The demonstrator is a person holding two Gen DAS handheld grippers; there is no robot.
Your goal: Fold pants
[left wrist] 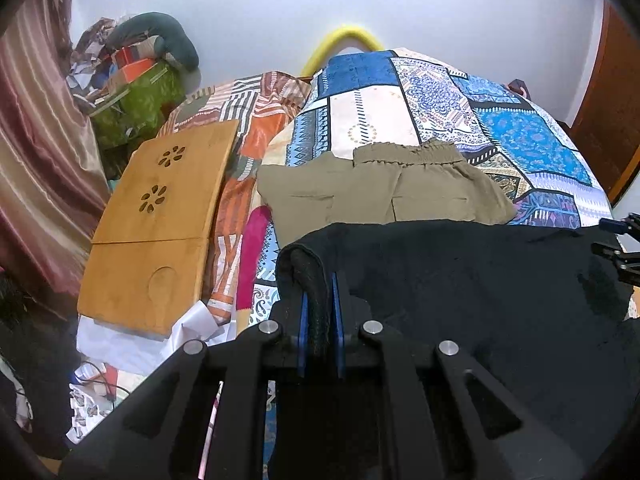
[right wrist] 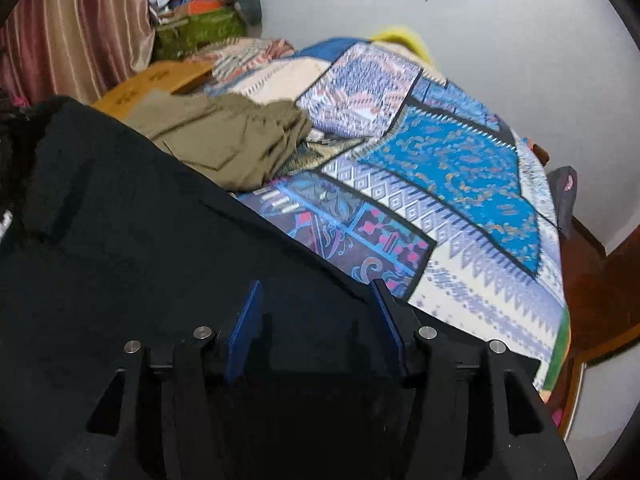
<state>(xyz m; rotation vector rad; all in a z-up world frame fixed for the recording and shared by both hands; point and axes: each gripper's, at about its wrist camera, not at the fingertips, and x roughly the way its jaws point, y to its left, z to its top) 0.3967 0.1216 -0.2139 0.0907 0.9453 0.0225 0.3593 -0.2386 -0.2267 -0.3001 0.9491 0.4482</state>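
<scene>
L gripper [left wrist: 320,300] clamps black pants [left wrist: 480,280] edge; R gripper [right wrist: 316,300] released (no readable labels).

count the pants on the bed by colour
black pants: 1, an edge pinched in the shut left tongs
olive pants: 1, lying on the patterned bedspread
total: 2

The black pants [left wrist: 480,280] are seen as matt, slightly fuzzy cloth, the olive shorts [left wrist: 380,188] as thinner matt fabric. The lap desk [left wrist: 160,220] is made of smooth wood, and the curtain [left wrist: 36,140] shows a satin sheen.
</scene>
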